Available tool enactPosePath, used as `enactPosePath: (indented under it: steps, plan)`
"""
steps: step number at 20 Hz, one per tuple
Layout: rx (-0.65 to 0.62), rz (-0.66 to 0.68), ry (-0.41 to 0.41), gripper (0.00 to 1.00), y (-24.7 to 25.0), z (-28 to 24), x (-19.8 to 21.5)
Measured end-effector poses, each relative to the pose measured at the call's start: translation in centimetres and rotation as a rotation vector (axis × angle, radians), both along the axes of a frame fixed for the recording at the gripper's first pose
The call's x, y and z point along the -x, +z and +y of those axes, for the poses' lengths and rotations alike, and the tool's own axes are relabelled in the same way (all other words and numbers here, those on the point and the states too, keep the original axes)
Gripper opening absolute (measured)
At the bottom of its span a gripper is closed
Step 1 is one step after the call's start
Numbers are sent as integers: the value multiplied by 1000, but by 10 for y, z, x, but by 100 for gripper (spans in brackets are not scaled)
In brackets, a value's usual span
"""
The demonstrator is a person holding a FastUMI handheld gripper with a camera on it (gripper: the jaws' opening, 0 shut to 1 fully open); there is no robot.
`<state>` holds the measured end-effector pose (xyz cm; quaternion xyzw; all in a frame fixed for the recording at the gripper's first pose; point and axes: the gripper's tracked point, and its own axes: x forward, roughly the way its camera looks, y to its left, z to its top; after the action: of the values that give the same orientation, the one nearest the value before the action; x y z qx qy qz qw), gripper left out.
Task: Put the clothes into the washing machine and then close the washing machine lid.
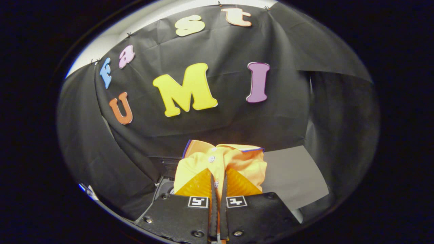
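Orange shirt (220,162) bunches between and just ahead of fingers (198,184) clamped on it.

Claw (218,183): black, screwed plates, square markers

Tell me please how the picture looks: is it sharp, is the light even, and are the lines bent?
In the gripper view the yellow shirt, pinched in the nearly closed tongs, is sharp and brightly lit; the black cloth behind is dim, with deep shadow toward the sides; the fisheye lens bends the cloth's folds and edges into curves; no strong glare or motion blur shows.
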<state>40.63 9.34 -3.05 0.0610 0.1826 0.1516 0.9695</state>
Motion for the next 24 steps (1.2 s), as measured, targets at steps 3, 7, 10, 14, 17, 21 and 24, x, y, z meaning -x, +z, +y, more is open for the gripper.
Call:
enactPosePath:
  steps: [3, 7, 10, 14, 17, 21, 24]
  plan:
    - [-23, -15, 3, 6, 16, 24, 21]
    - [-36, -40, 31, 6, 34, 65, 50]
    - [-48, -59, 49, 6, 43, 100, 71]
    - [-80, -53, 65, 6, 42, 141, 93]
    - [-80, -34, 75, 6, 33, 171, 101]
    - [-90, 8, 73, 6, 13, 206, 92]
    - [-102, 53, 74, 7, -9, 226, 79]
